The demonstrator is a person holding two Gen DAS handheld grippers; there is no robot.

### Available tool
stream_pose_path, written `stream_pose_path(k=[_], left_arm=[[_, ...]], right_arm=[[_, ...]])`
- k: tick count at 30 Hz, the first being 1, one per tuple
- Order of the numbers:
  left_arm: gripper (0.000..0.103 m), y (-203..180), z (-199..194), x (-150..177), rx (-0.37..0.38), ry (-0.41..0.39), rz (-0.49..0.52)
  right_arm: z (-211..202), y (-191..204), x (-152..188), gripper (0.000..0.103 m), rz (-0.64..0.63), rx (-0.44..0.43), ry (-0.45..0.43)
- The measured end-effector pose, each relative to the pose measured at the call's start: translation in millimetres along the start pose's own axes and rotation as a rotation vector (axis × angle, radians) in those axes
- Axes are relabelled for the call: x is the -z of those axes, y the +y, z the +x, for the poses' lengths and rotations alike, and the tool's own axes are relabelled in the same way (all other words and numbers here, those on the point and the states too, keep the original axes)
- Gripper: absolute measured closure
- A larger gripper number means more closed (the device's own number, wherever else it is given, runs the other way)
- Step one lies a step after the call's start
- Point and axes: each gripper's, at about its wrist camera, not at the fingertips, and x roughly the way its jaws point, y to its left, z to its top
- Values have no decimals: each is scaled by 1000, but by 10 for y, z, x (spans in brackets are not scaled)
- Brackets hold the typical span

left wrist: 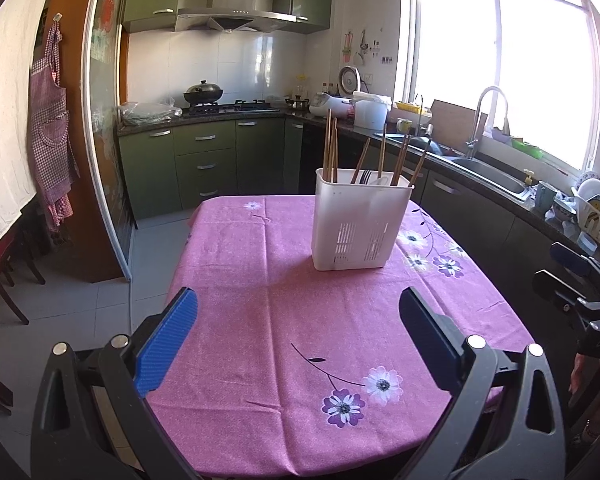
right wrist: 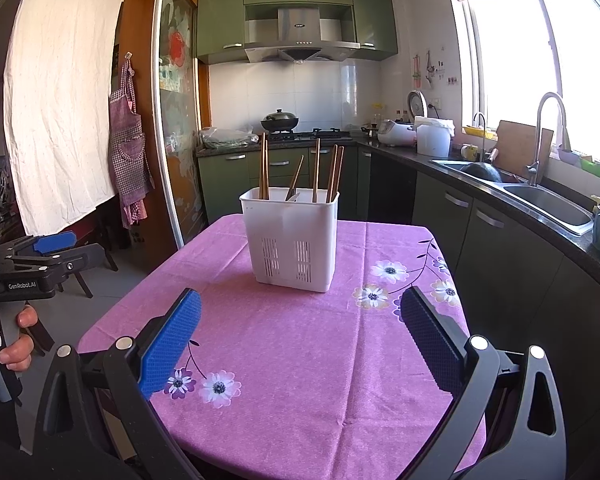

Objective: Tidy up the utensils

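Observation:
A white plastic utensil holder (left wrist: 356,220) (right wrist: 292,236) stands upright on the far half of the table with the pink flowered cloth (left wrist: 260,300) (right wrist: 292,344). Several wooden chopsticks (left wrist: 331,148) (right wrist: 315,170) stick up from it, and dark fork tines (left wrist: 365,177) show at its rim. My left gripper (left wrist: 298,340) hovers open over the near part of the table, well short of the holder, nothing between its blue pads. My right gripper (right wrist: 300,340) is open too, empty, at a similar distance. Each gripper shows at the edge of the other's view, the left one in a hand (right wrist: 16,340).
Green kitchen cabinets (left wrist: 204,160) and a stove with a wok (left wrist: 204,94) line the back wall. A counter with a sink (right wrist: 548,200), faucet, rice cooker and dishes runs along the right. A sliding glass door and a hanging apron (left wrist: 50,128) are left. Dark chairs (left wrist: 0,284) stand at the left.

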Motion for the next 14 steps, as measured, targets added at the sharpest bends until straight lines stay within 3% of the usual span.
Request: stream_pose_path(k=[6,9,14], left_arm=[[7,-6,4,-3,6,1,-4],[7,3,24,2,-48,6,-5],[7,5,63,14,-35,25,0]], right_arm=[[17,-6,6,5,-2,-3,6],[23,-12,7,5,-4,-3,8],[30,-13,12,5,-4,-5,10]])
